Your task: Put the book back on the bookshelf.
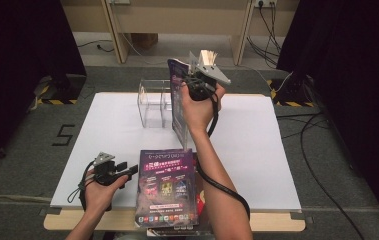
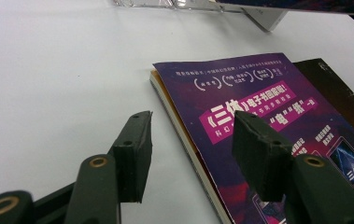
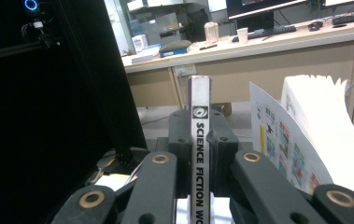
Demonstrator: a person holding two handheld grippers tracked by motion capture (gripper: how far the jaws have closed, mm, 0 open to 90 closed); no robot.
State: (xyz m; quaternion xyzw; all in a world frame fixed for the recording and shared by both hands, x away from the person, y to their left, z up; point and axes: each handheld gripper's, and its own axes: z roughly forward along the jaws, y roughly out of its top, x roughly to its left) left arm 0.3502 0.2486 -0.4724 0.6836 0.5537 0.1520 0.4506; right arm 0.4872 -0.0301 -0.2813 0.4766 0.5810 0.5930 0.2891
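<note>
My right gripper (image 1: 197,82) is raised over the table's far middle, shut on a purple-covered book (image 1: 178,100) that it holds upright on edge. In the right gripper view the jaws (image 3: 199,119) clamp the book's spine (image 3: 199,93), printed "SCIENCE FICTION", and its pages (image 3: 315,121) fan out to the right. The book stands just right of a clear acrylic stand (image 1: 152,102). My left gripper (image 1: 127,170) rests low at the front left, open, beside a stack of books (image 1: 167,187). Its jaws (image 2: 191,128) straddle the near edge of the top purple book (image 2: 258,93) without touching it.
A white board (image 1: 277,150) covers the table. A darker book (image 2: 338,98) lies under the purple one and overhangs the front edge. Wooden desks, cables (image 1: 327,190) and black curtains surround the table.
</note>
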